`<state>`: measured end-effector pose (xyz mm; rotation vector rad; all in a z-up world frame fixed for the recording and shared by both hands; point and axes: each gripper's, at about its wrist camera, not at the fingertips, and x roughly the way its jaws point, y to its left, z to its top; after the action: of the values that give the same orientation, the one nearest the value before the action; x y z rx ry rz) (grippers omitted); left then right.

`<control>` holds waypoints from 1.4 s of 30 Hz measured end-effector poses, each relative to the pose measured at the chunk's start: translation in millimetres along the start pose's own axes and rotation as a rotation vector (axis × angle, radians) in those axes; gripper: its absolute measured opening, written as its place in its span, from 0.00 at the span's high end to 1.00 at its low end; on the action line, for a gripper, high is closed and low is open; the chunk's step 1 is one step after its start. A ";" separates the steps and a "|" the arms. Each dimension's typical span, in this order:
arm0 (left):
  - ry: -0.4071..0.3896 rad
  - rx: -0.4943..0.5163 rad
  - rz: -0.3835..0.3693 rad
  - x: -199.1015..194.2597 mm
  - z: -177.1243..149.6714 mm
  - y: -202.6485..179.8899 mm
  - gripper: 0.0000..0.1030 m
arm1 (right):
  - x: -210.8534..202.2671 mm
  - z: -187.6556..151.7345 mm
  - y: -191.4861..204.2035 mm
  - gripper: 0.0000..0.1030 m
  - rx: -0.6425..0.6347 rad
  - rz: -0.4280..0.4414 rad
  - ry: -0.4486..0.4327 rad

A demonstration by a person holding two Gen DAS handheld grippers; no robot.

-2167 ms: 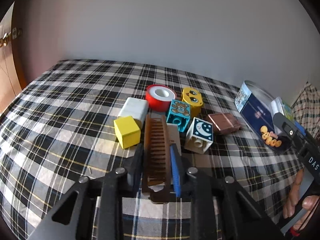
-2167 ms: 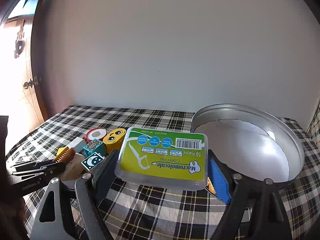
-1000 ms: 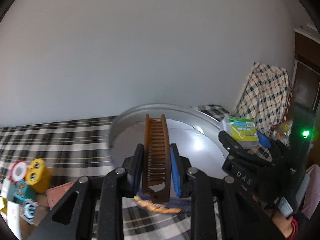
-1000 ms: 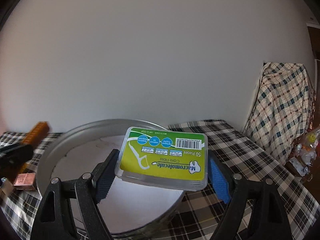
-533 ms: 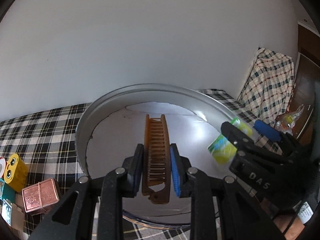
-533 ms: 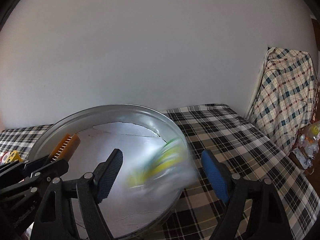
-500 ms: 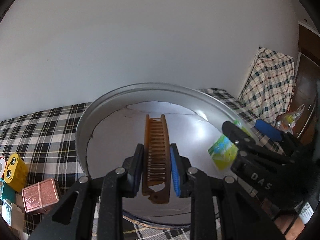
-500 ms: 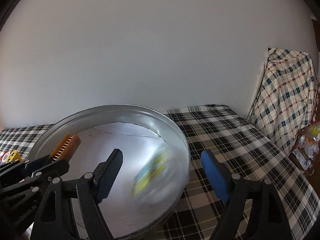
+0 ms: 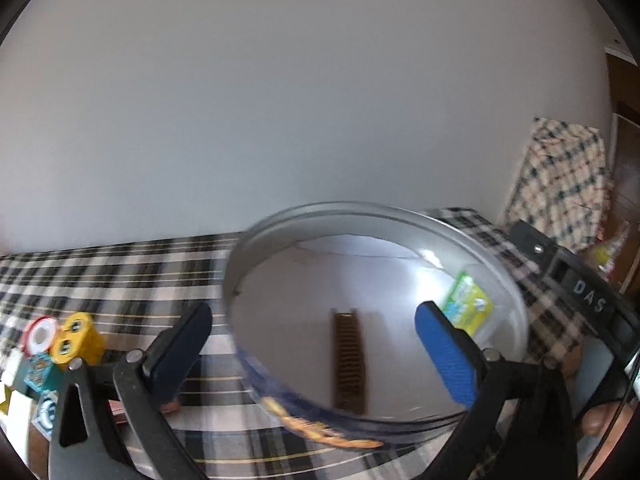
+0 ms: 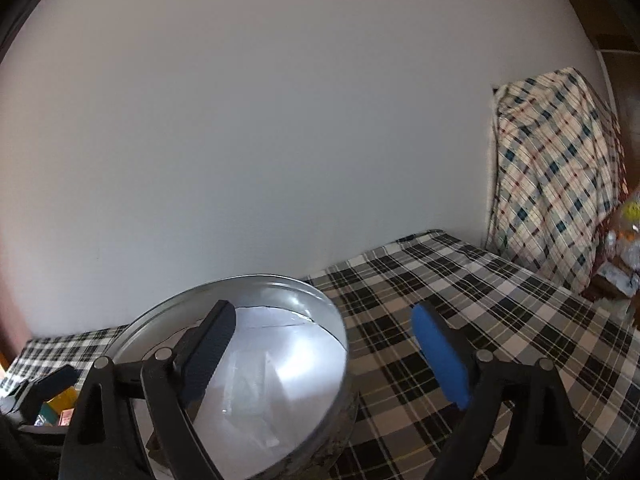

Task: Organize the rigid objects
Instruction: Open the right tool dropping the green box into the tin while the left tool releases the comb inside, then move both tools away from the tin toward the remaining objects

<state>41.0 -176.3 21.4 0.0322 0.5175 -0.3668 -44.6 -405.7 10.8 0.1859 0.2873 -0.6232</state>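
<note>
A round metal tin (image 9: 516, 304) stands on the checked cloth. A brown comb (image 9: 349, 360) lies flat on its pale floor. A green floss-pick box (image 9: 468, 307) leans against the tin's right inner wall. My left gripper (image 9: 316, 344) is open and empty, just above the tin's near rim. My right gripper (image 10: 324, 348) is open and empty, raised over the tin's (image 10: 336, 340) right edge. The right gripper's body also shows in the left wrist view (image 9: 576, 292), right of the tin.
Toy blocks sit left of the tin: a yellow face block (image 9: 76, 338), a red tape roll (image 9: 38, 336), a teal block (image 9: 40, 370) and a copper-coloured block (image 9: 120, 410). A checked cloth (image 10: 556, 176) drapes something at the far right. A white wall is close behind.
My left gripper opened and the comb dropped into the tin. My right gripper, open since it released the floss box into the tin, has lifted and turned right.
</note>
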 end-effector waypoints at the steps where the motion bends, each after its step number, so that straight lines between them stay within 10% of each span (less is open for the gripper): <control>1: 0.001 0.004 0.016 -0.8 -0.8 2.8 0.01 | 2.1 -0.1 -1.4 0.11 0.006 -0.004 0.010; 17: -0.013 0.047 0.183 -18.8 -21.3 39.0 0.01 | -11.8 -8.7 6.8 0.11 -0.040 -0.056 -0.067; 42: 0.025 -0.020 0.212 -41.1 -40.4 86.0 0.00 | -44.8 -24.6 33.5 0.11 -0.065 -0.085 -0.117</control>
<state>18.8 -77.3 1.1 0.0719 0.5365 -0.1546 -64.4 -348.2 4.7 0.0743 0.2027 -0.7051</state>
